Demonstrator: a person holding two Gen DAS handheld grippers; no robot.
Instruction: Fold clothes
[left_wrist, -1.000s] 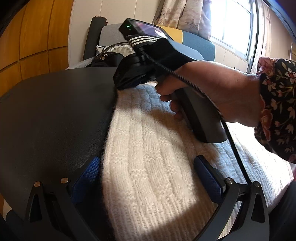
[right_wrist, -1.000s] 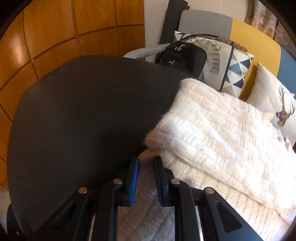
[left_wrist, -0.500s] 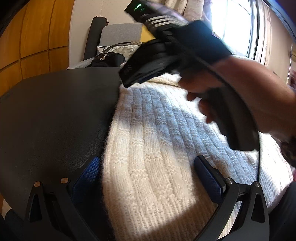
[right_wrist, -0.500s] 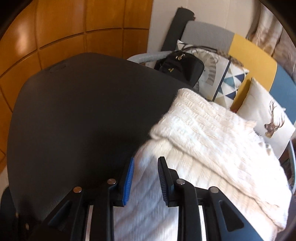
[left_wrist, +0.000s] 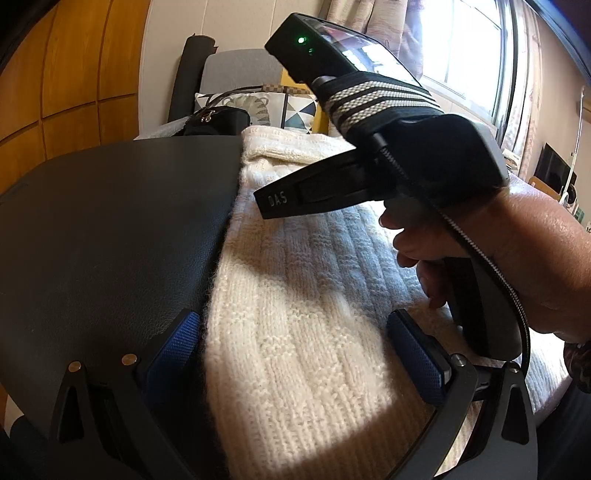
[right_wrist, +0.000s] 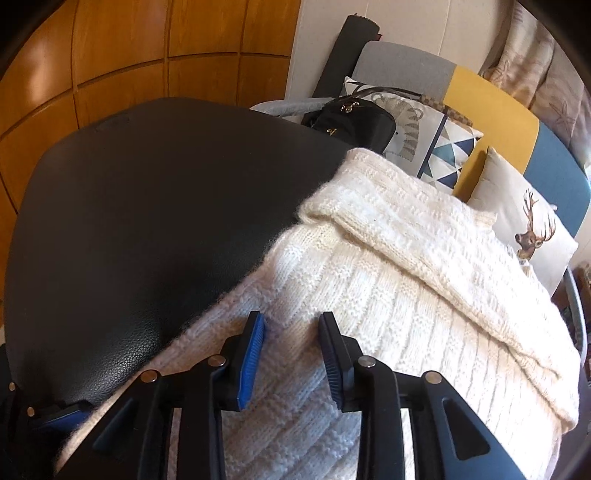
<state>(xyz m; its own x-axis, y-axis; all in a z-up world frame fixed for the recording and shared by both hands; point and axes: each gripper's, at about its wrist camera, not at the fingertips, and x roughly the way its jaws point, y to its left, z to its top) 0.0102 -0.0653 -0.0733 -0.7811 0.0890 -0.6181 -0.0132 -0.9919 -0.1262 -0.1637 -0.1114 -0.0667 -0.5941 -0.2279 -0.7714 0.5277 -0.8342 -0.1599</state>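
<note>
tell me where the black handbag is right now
The black handbag sits beyond the far edge of the black table, against the patterned cushion, just behind the white knit sweater.

The white knit sweater (right_wrist: 388, 295) runs past the bottom edge in both views, so its near hem is cut off. In the left wrist view the right gripper's body (left_wrist: 388, 173) covers the sweater's far part and that gripper's own jaws.
</note>
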